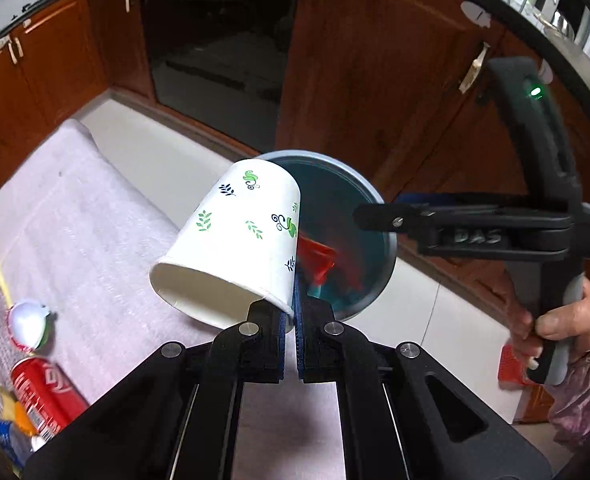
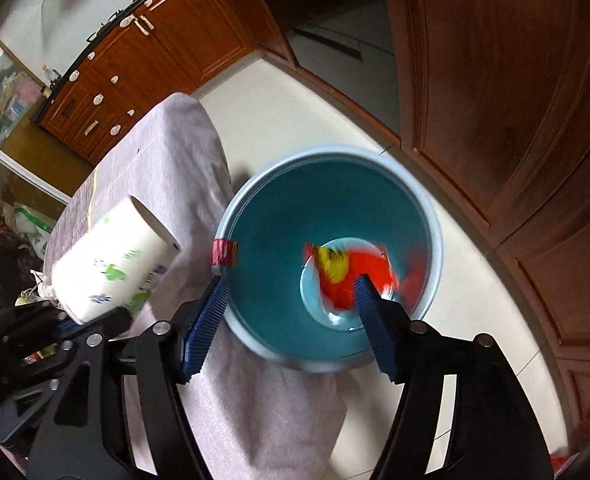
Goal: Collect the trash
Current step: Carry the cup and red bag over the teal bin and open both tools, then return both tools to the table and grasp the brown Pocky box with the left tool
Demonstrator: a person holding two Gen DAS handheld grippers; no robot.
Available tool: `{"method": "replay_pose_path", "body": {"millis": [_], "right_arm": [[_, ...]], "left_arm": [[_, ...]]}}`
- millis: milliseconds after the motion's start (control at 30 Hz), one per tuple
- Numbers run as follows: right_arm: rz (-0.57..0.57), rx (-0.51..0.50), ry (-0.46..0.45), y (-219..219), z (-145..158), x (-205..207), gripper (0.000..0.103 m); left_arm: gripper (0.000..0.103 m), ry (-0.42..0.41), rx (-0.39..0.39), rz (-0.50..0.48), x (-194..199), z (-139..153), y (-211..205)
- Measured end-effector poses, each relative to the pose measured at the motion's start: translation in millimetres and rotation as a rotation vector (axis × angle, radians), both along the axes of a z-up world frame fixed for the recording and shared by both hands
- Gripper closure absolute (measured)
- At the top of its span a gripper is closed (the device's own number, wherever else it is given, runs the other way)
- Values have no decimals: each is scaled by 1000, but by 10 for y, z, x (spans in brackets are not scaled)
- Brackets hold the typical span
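Red wrapper (image 2: 355, 276) lies already at the bottom of the blue bin (image 2: 431, 216). The right gripper (image 2: 291, 320) is over the bin with jaws wide apart and empty. The left gripper (image 1: 293, 320) has its jaws closed on the rim of the paper cup (image 1: 235, 236), near the bin's edge. On the desk (image 1: 95, 220) a red can (image 1: 43, 396), a small white container (image 1: 29, 324) and other scraps wait.

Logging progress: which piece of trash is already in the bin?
The red wrapper, lying at the bottom of the blue bin. The paper cup is in the left gripper; the red can is on the table.
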State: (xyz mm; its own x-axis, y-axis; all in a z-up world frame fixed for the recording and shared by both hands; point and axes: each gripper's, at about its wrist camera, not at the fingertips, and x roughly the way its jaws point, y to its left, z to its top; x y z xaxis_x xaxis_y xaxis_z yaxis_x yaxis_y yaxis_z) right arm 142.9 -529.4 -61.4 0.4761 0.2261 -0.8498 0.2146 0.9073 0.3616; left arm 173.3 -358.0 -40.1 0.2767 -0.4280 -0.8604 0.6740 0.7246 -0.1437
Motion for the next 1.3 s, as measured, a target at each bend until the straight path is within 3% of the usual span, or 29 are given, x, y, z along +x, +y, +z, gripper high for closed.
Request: {"method": "replay_pose_path", "body": {"millis": [300,333,367,400,433,500,567,833,1300], "right_arm": [[-84,-31,-4,-282,108,-63,20],[-93,-35,-6,-303,120,-71,20],[-104,-42,-12,-332,145,-89,20],[-108,-44,-13,-339,161,-80,20],[-113,-44,-14,-356,178,-90,20],[-118,-49,-17,-355,207,-100,20],[-117,-57,-21,-346,230,-104,20],[-94,-57,-3,-185,225,-99,20],[41,-45,-18,688,488,-264,17]], "left_arm": [[97,65,-7,-31,204,-215,-293],[92,80,-3,-31,235,-250,-329],[66,90,-1,-31,254,-268,-357],[55,90,2,-26,267,-272,-364],[36,65,4,-7,270,-257,-363],[32,19,-2,10,269,-205,-339],[24,28,1,20,275,-192,-312],[10,2,-2,76,130,-60,12],[7,-44,-6,216,-356,308,1030]]}}
